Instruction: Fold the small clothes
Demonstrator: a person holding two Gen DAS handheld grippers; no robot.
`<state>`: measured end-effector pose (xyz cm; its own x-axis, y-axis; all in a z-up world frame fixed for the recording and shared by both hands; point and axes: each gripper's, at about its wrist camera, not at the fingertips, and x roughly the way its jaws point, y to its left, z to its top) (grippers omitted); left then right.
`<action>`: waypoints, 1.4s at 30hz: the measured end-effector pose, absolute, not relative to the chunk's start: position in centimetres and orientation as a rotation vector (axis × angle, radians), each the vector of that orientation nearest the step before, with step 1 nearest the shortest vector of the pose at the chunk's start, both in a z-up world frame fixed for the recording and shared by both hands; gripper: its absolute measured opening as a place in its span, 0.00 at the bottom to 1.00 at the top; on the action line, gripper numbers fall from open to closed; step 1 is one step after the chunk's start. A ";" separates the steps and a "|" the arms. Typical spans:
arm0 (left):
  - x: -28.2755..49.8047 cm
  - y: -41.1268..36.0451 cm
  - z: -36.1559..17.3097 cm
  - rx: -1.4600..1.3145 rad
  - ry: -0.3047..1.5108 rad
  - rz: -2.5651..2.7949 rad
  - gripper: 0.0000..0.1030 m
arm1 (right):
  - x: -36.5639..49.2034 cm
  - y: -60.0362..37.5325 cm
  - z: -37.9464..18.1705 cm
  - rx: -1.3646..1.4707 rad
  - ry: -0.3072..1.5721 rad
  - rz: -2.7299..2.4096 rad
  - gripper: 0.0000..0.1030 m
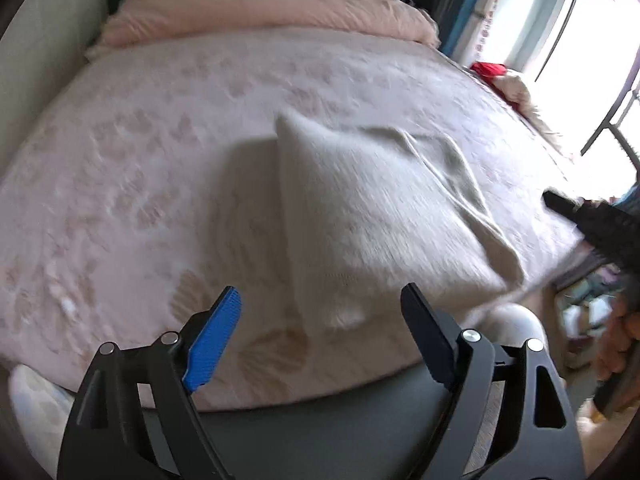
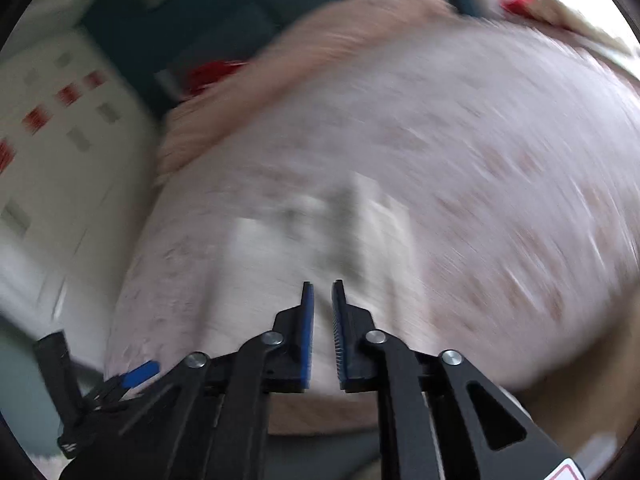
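A small cream-white knit garment [image 1: 372,208] lies folded on the pink patterned bed [image 1: 140,168], near its front right corner. My left gripper [image 1: 320,304] is open and empty, held just in front of the garment's near edge. The right gripper shows at the right edge of the left wrist view [image 1: 592,220]. In the blurred right wrist view the garment [image 2: 320,232] lies ahead of my right gripper [image 2: 322,286]. Its jaws stand nearly together with a narrow gap and nothing between them. The left gripper shows at the lower left [image 2: 100,384].
A rolled pink duvet [image 1: 272,8] lies along the head of the bed. Red cloth [image 1: 488,69] sits by the bright window at the right. A white wall [image 1: 32,40] runs along the left. Floor clutter [image 1: 580,304] lies past the bed's right corner.
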<state>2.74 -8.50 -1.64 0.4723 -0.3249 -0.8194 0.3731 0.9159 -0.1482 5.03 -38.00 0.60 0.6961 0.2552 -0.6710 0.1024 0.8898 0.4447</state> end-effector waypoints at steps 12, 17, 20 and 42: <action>4.1 -3.2 -1.5 0.005 1.007 -0.262 0.83 | 7.8 -28.9 -3.8 0.401 0.978 0.240 0.06; 4.6 -4.9 -2.1 -0.001 1.026 -0.292 0.83 | 8.5 -27.0 -9.1 0.221 1.131 0.236 0.01; 4.7 -6.2 -1.7 0.008 1.018 -0.322 0.83 | 8.0 -30.2 -5.4 0.365 1.024 0.197 0.03; 6.3 -13.2 -5.5 0.117 1.082 -0.398 0.85 | 3.7 -40.3 -8.4 0.542 1.049 -0.068 0.44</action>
<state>6.28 -13.18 -5.49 0.4066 -0.2581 -0.8764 0.3715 0.9231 -0.0995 3.73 -40.29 -8.37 0.5090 0.1997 -0.8373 0.3055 0.8675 0.3925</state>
